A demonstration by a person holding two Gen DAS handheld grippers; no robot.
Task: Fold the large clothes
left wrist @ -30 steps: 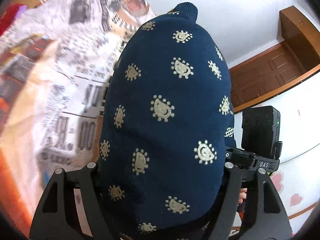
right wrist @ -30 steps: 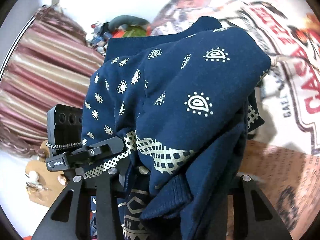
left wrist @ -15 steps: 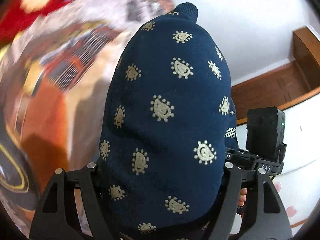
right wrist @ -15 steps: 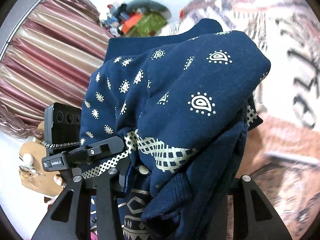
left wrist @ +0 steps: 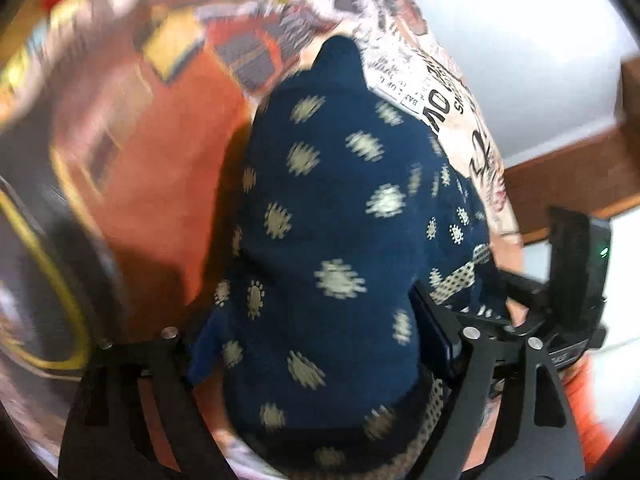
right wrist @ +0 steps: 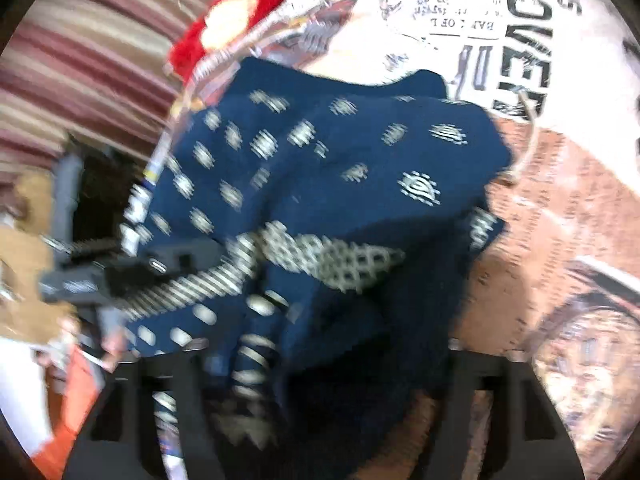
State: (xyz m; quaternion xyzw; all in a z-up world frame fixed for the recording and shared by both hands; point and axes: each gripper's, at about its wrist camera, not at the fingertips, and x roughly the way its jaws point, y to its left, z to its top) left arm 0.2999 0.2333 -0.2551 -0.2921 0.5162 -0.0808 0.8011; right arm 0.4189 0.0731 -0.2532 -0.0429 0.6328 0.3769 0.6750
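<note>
Within a second both cameras had swung down from wall and curtain toward the printed newspaper-pattern bedspread (right wrist: 520, 20), and the navy blue knitted garment with cream paisley motifs (left wrist: 328, 240) had dropped closer to it, the frames smeared by the motion. The left gripper (left wrist: 320, 364) was clamped on a bunched fold of the garment, its fingertips buried in cloth. The right gripper (right wrist: 320, 364) likewise pinched a thick wad near the cream lattice band (right wrist: 320, 256). The garment hung bundled between the two tools, just above the bedspread. Done well, the step probably called for spreading the two grips apart before lowering, so that the cloth landed flat, not heaped, with neither grip released until it lay smooth.
</note>
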